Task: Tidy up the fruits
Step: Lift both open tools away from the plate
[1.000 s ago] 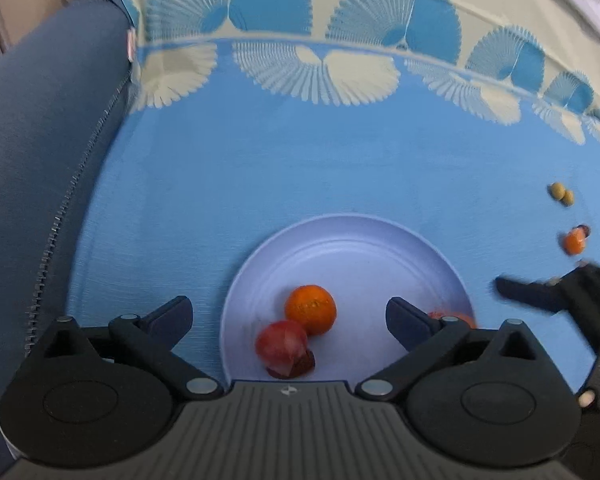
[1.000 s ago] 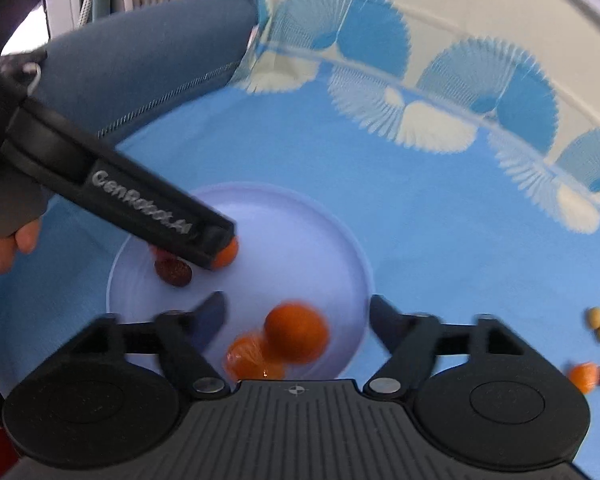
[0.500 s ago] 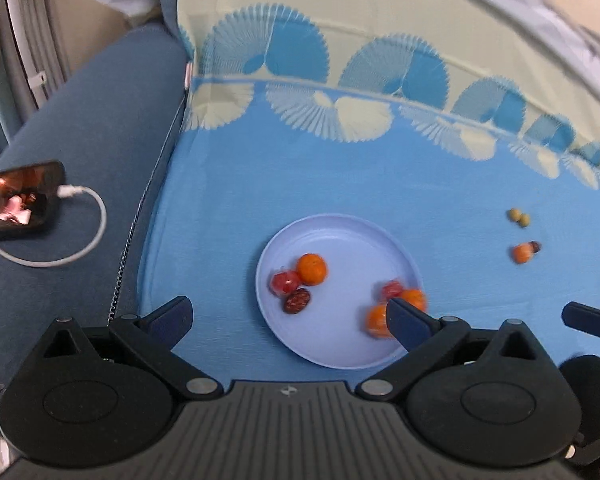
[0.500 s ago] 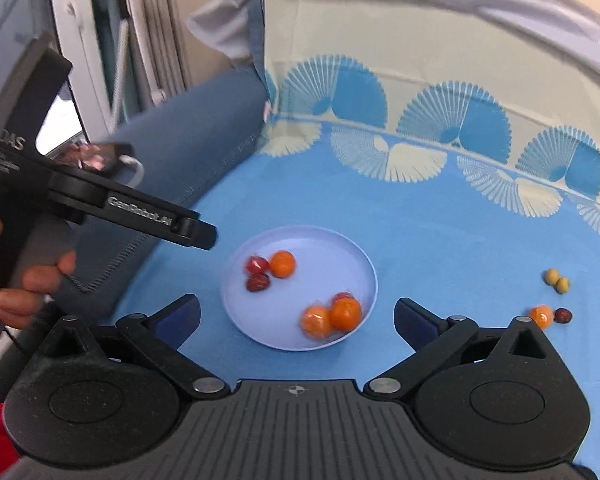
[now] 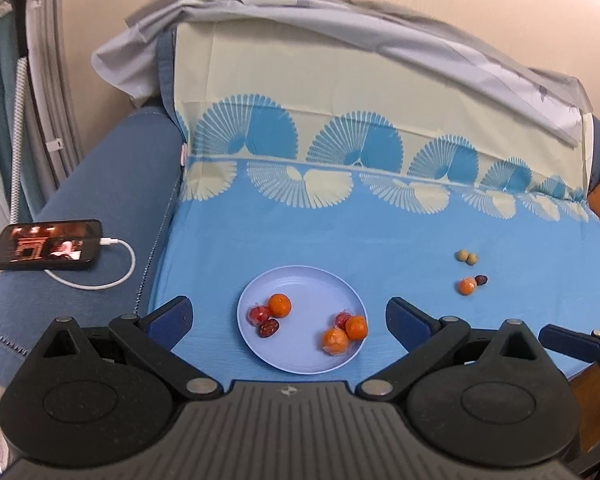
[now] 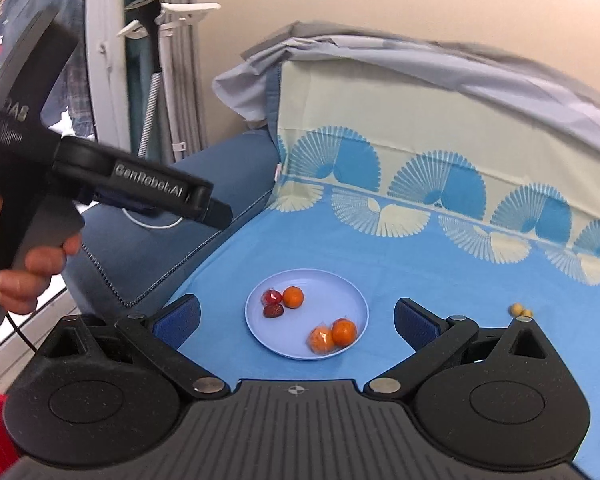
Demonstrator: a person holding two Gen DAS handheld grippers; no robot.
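Blue cloth point(image 5: 340, 236), right tool point(image 6: 296, 320) hides fruit by plate point(image 6: 356, 300)

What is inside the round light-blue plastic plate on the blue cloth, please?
The round light-blue plastic plate holds two clusters: an orange, a wrapped red fruit and a dark date-like fruit; then two orange fruits partly hiding a small red one.

Bright, even indoor light, fisheye-bent edges.
Soft shadows under the round pale-blue plastic plate point(image 5: 300, 280); the crumpled grey sheet point(image 6: 480, 56) looks motion-smeared; no glare.
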